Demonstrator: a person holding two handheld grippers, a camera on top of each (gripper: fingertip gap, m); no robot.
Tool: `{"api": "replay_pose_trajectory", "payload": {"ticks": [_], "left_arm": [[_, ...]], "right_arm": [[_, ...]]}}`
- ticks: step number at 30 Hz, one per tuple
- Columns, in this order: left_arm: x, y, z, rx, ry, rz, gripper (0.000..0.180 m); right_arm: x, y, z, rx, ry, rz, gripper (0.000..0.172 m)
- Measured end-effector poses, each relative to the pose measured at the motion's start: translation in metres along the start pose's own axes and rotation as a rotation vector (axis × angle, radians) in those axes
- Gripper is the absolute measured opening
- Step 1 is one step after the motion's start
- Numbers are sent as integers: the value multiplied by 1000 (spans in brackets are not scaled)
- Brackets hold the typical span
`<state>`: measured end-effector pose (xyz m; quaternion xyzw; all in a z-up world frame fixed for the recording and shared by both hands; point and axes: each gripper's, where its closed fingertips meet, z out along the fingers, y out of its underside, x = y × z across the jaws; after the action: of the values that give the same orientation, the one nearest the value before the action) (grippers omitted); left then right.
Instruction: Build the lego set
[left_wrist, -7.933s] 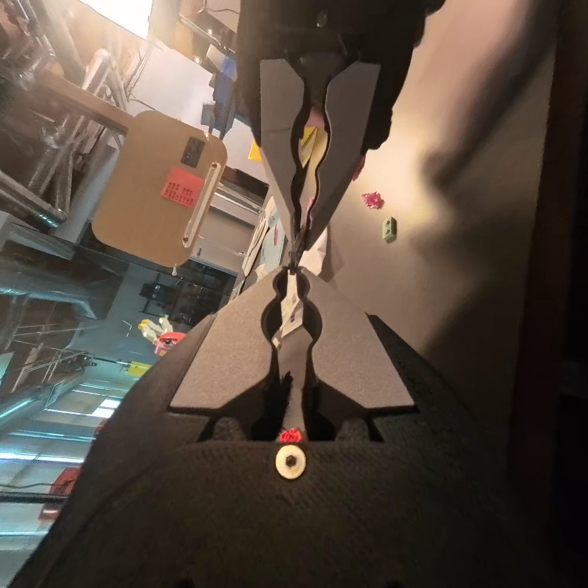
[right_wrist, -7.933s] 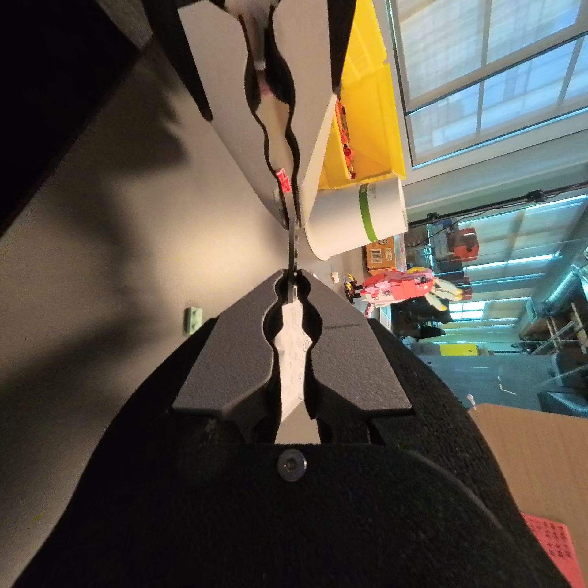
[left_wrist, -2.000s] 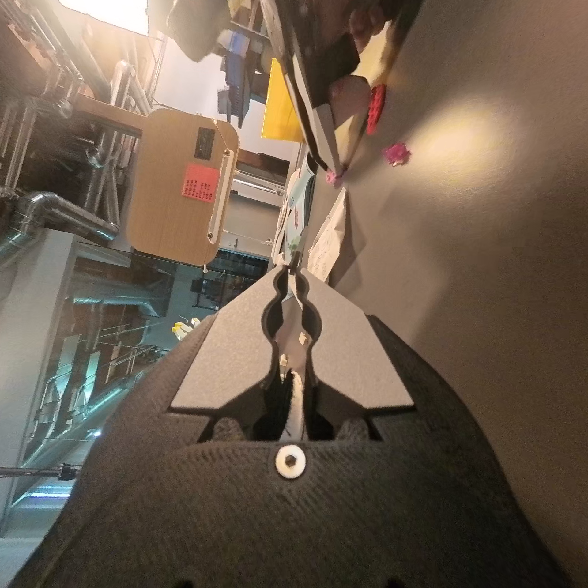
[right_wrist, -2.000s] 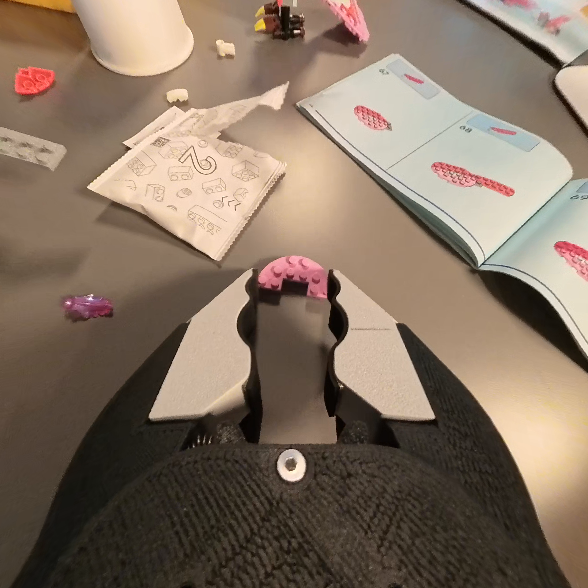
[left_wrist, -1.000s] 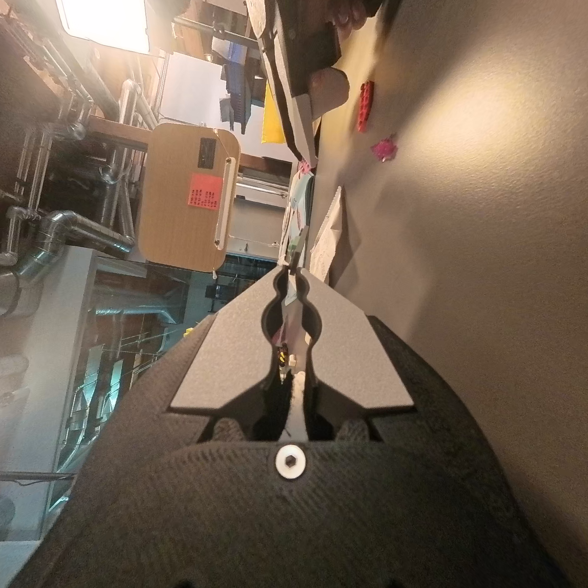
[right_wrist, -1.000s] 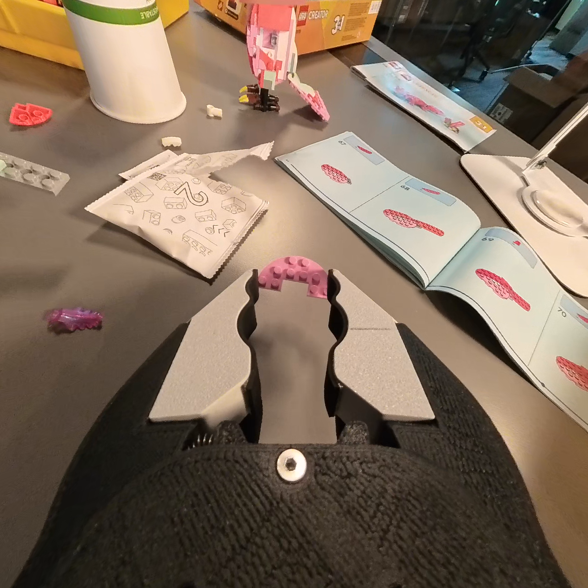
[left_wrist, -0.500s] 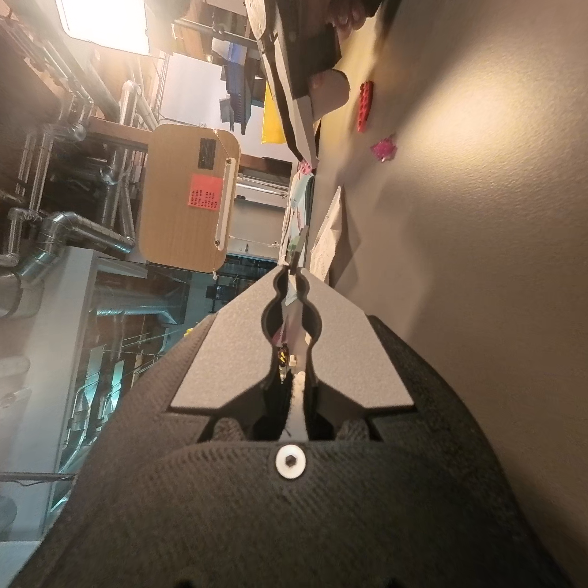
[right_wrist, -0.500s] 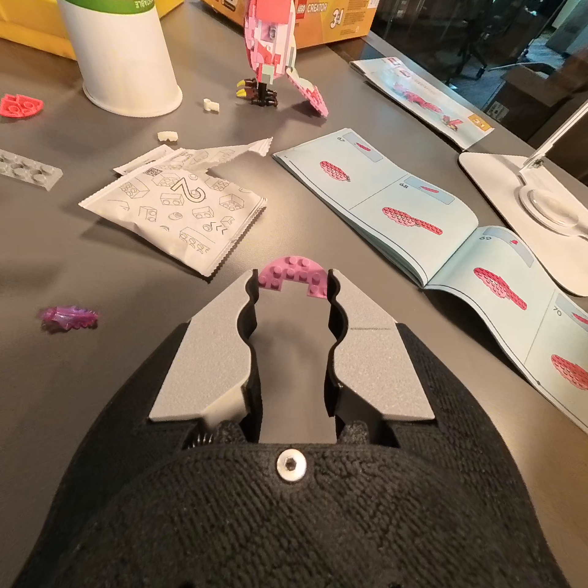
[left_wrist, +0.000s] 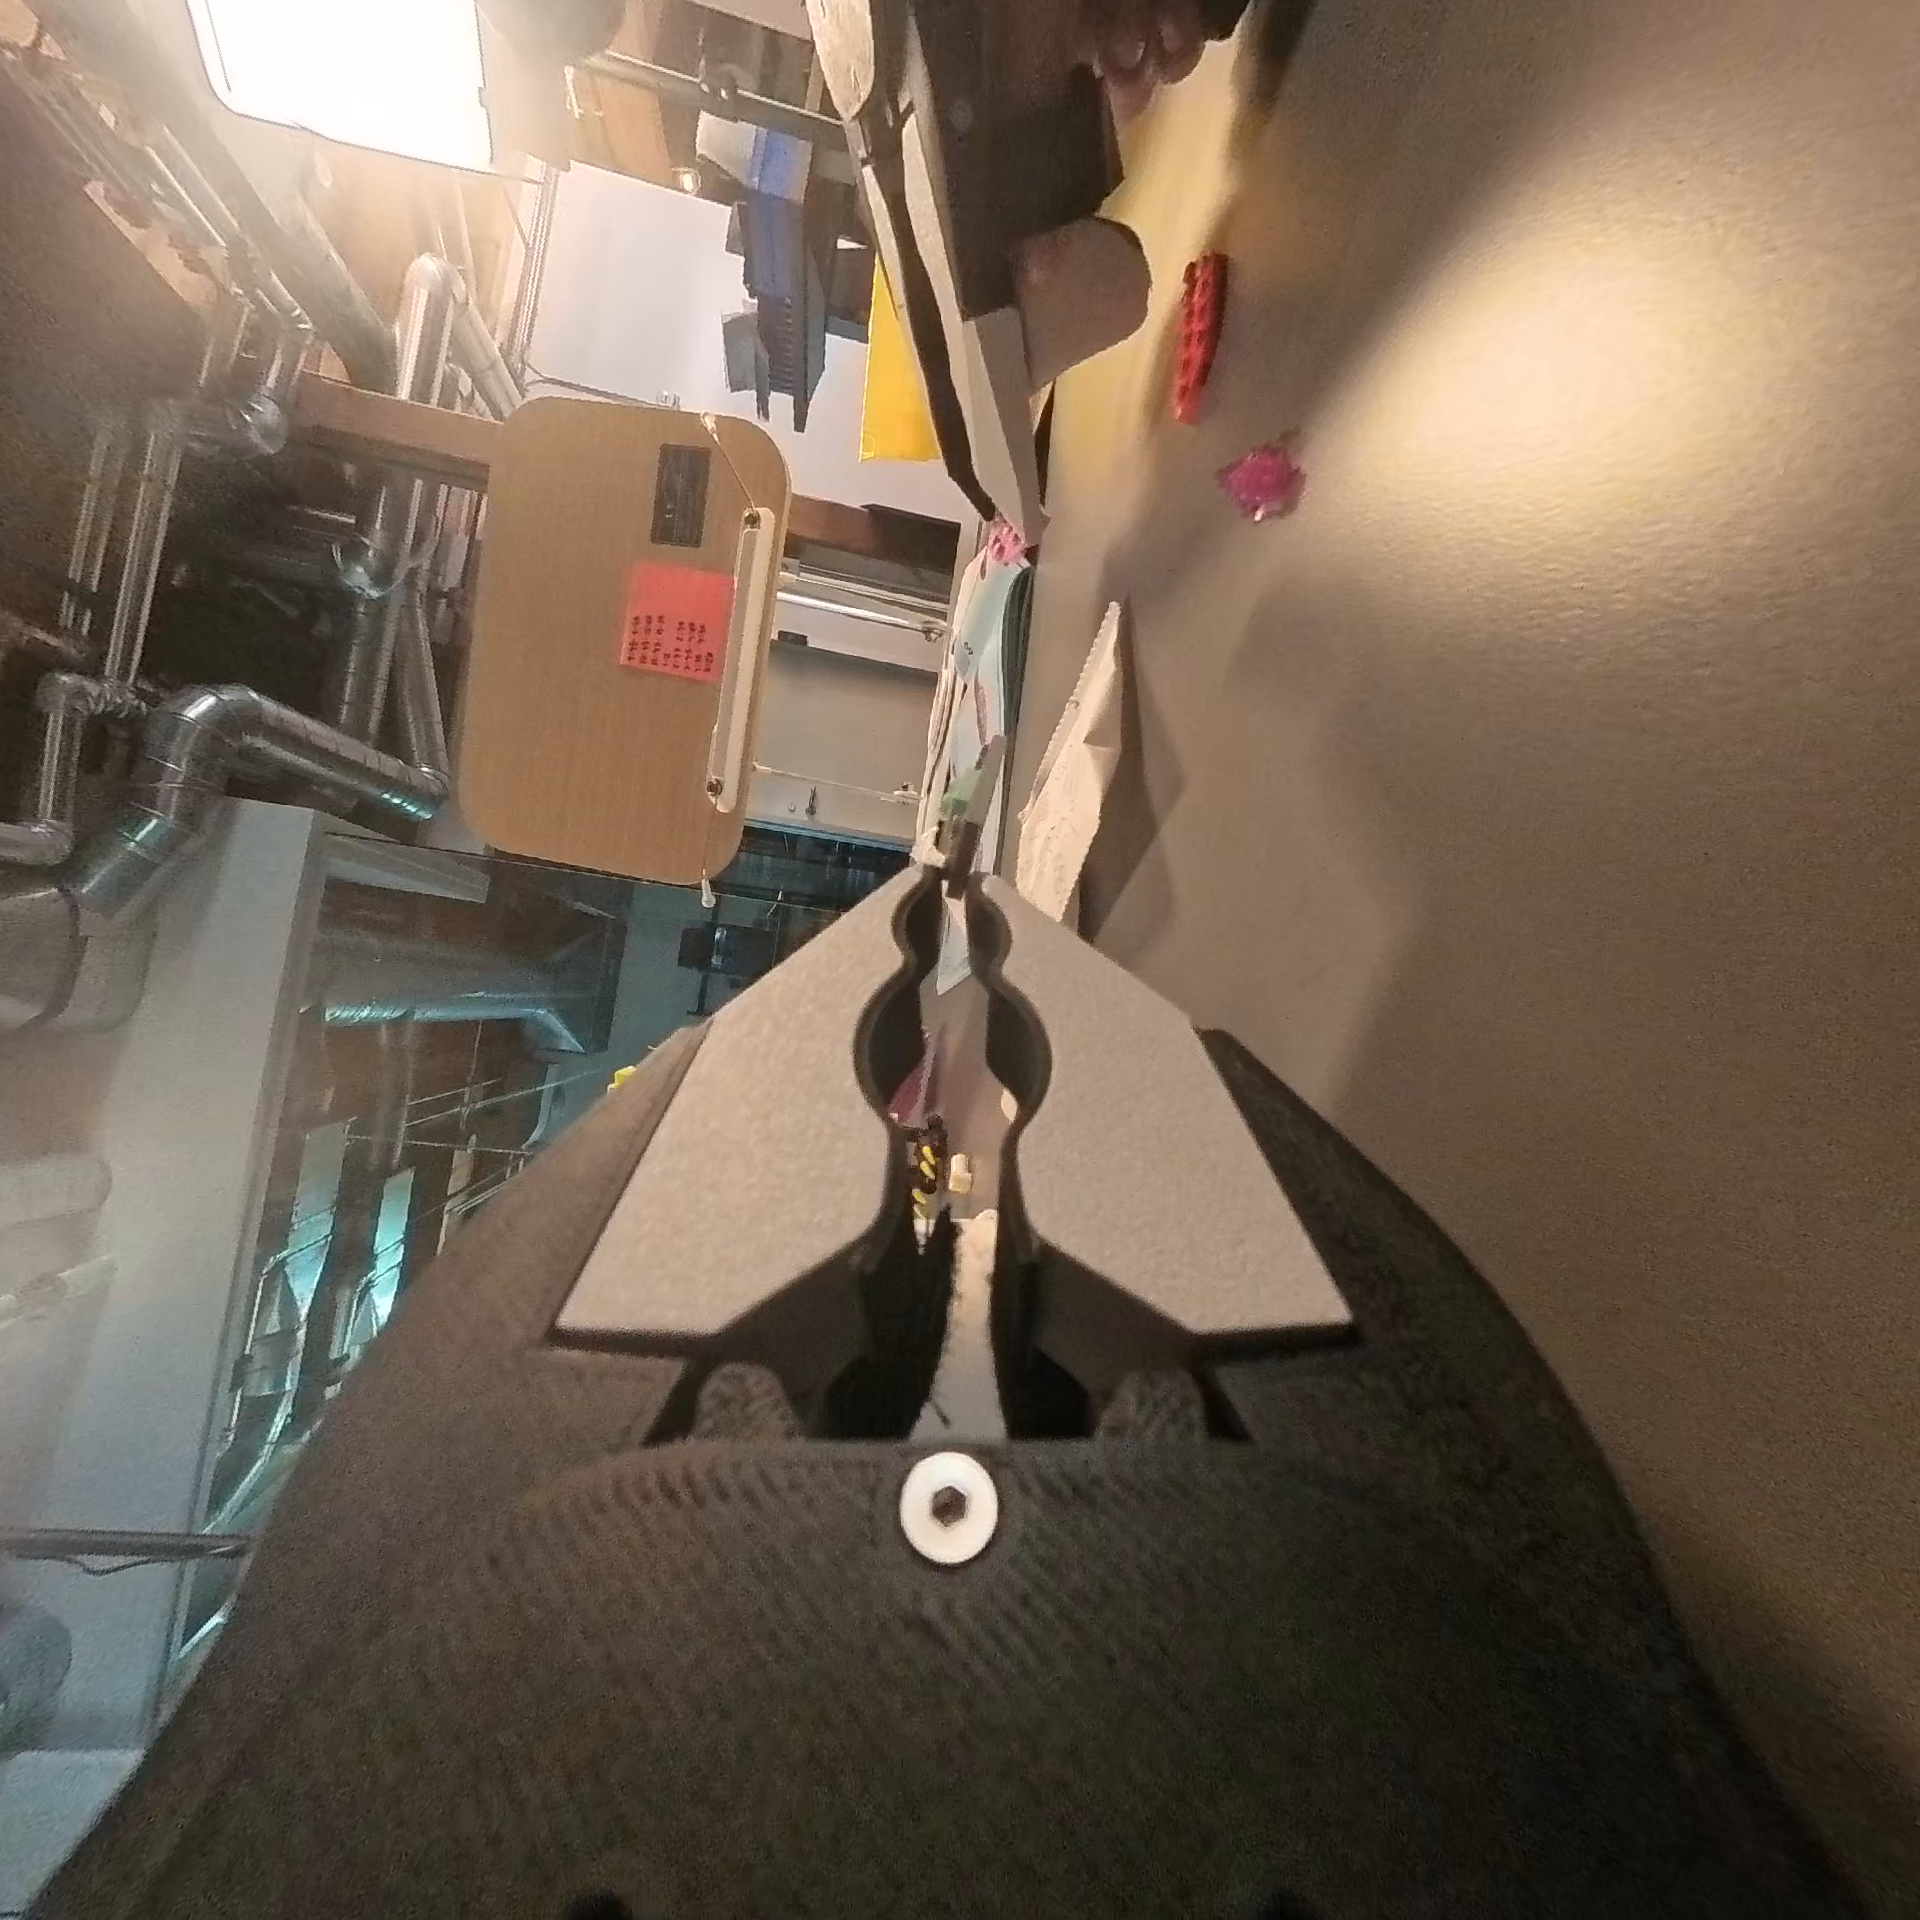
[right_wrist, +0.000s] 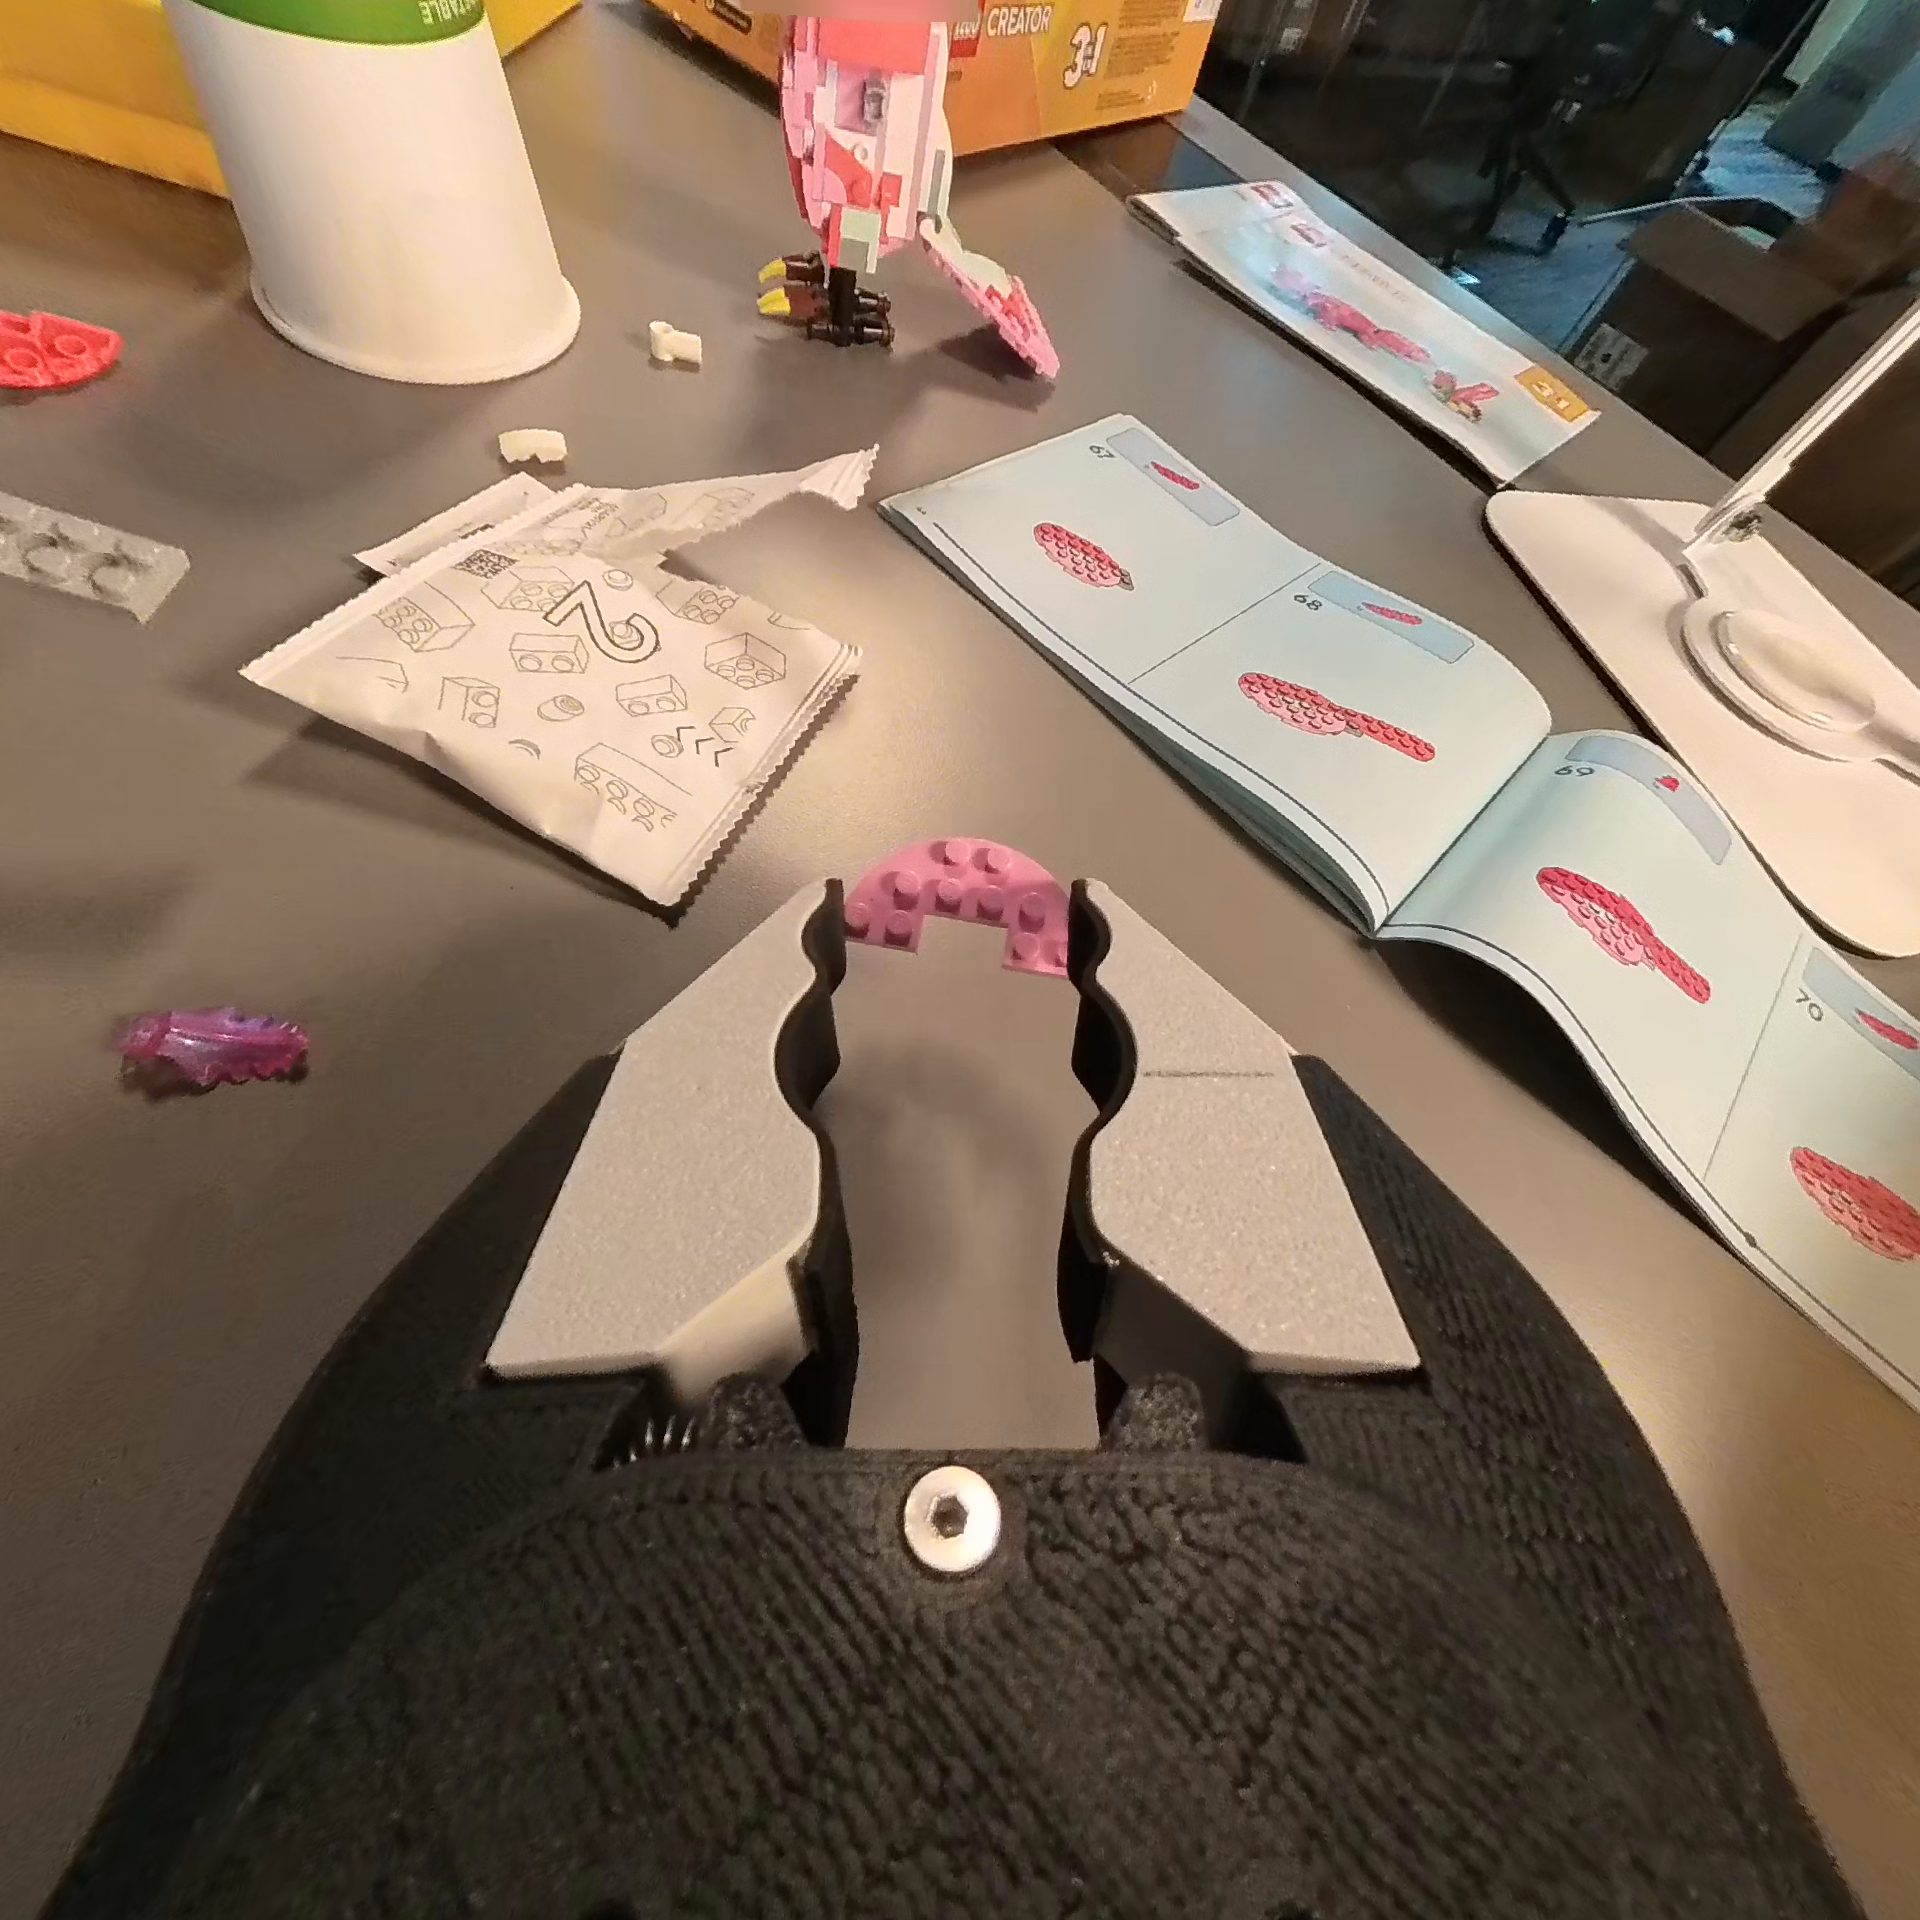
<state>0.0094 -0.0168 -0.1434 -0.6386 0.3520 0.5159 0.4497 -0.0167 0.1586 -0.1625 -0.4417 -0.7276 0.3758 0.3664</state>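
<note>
My right gripper (right_wrist: 956, 914) is shut on a pink half-round arch plate (right_wrist: 956, 878). Both pads press on its two ends, and it hangs a little above the dark grey table (right_wrist: 416, 1143). My left gripper (left_wrist: 958, 878) is turned on its side and shut on a thin brick piece (left_wrist: 971, 805) seen edge-on. That piece is dark at the pads, with a light green bit and a grey strip beyond. The right gripper also shows in the left wrist view (left_wrist: 1023, 499), at the top, with the pink plate at its tip.
On the table are a white paper bag (right_wrist: 561, 665), an open light blue booklet (right_wrist: 1299, 665), a white cup (right_wrist: 384, 187), a pink brick bird (right_wrist: 873, 156), a purple translucent piece (right_wrist: 213, 1044), a grey plate (right_wrist: 83, 566) and a white lamp base (right_wrist: 1714, 644). A red plate (left_wrist: 1200, 332) lies farther off. My left gripper's tips are some 15 cm from the white cup (right_wrist: 384, 187).
Several seconds ago both grippers met tip to tip on the thin piece; now they are apart. Over the last second the right gripper tilted up and crept forward with the pink plate. The left barely moved.
</note>
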Motion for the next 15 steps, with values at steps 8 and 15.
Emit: {"api": "replay_pose_trajectory", "payload": {"ticks": [8,15], "left_arm": [[1,-1,0,2,2,6,3],[1,0,0,-1,5,7,3]], "right_arm": [[5,-6,-5,46,36,14,0],[8,-8,-8,69,43,42,0]]}}
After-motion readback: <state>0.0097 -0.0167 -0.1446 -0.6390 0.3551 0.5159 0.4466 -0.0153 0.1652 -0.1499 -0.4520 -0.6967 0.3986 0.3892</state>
